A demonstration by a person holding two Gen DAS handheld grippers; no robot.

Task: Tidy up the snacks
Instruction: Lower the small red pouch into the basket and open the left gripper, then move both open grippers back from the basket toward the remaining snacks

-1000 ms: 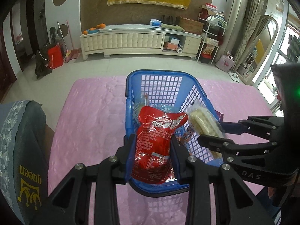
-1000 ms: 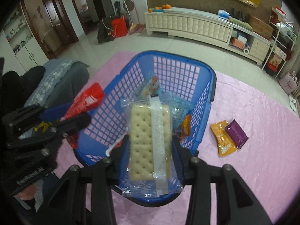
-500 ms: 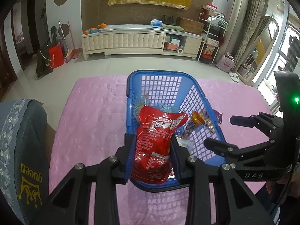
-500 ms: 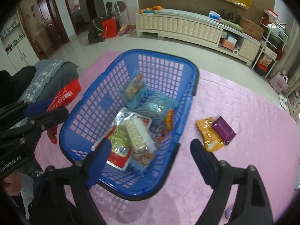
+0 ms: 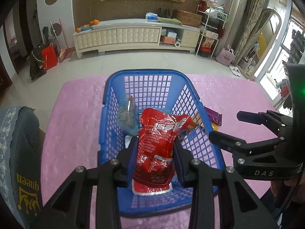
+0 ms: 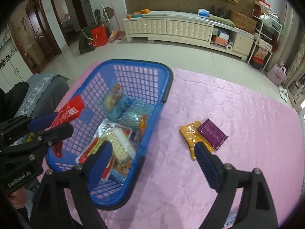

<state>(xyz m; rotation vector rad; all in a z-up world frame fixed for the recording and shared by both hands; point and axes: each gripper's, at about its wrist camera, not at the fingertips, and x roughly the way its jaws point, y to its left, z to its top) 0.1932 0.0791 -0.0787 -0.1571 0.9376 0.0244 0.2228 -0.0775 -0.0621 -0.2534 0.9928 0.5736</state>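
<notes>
A red snack pouch (image 5: 159, 148) hung pinched between the fingers of the left gripper (image 5: 155, 159) above the near end of the blue basket (image 5: 146, 77), which sat on a pink cloth (image 6: 238, 114) already holding a cracker pack (image 6: 120, 145) and other packets. Done well, the drop would likely want the pouch carried farther in over the pile before the fingers part, so it clears the near rim. To the right, the right gripper (image 6: 152, 156) stood wide and empty, near an orange packet (image 6: 192, 137) and a purple packet (image 6: 211, 133) lying side by side, touching, outside the basket.
</notes>
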